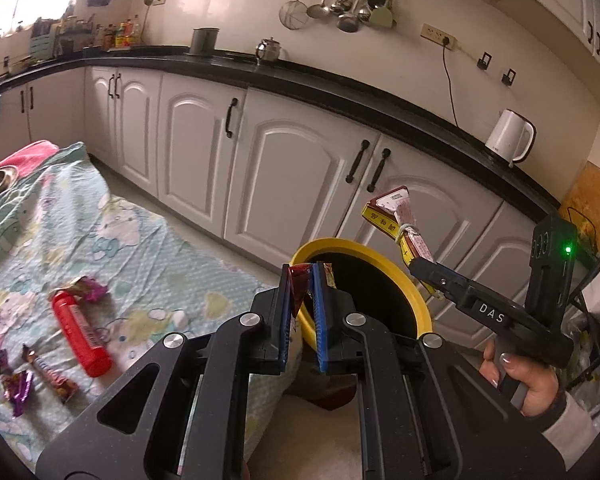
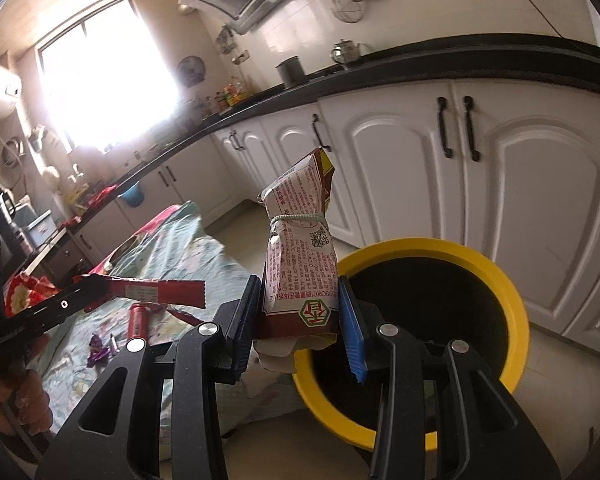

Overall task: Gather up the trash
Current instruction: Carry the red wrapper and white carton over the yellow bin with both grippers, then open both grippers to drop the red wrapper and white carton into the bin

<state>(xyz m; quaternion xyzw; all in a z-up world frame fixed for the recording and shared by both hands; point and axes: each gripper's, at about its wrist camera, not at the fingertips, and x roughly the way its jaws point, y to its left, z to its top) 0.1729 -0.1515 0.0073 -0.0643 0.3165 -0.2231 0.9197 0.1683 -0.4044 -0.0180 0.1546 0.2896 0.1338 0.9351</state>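
Observation:
My left gripper (image 1: 302,276) is shut on a thin red wrapper (image 1: 299,280), just above the near rim of a black bin with a yellow rim (image 1: 380,249). In the right wrist view that wrapper (image 2: 160,294) sticks out flat from the left gripper (image 2: 94,285). My right gripper (image 2: 298,286) is shut on a white-and-red packet tied with string (image 2: 300,256), held upright beside the left rim of the bin (image 2: 420,245). From the left wrist view the packet (image 1: 396,216) hangs over the bin's far right rim in the right gripper (image 1: 420,266).
A red tube (image 1: 82,334), purple wrappers (image 1: 90,288) and a candy wrapper (image 1: 50,372) lie on the patterned cloth (image 1: 148,248) over the table at left. White cabinets (image 1: 292,168) under a black counter run behind the bin. A white kettle (image 1: 508,136) stands on the counter.

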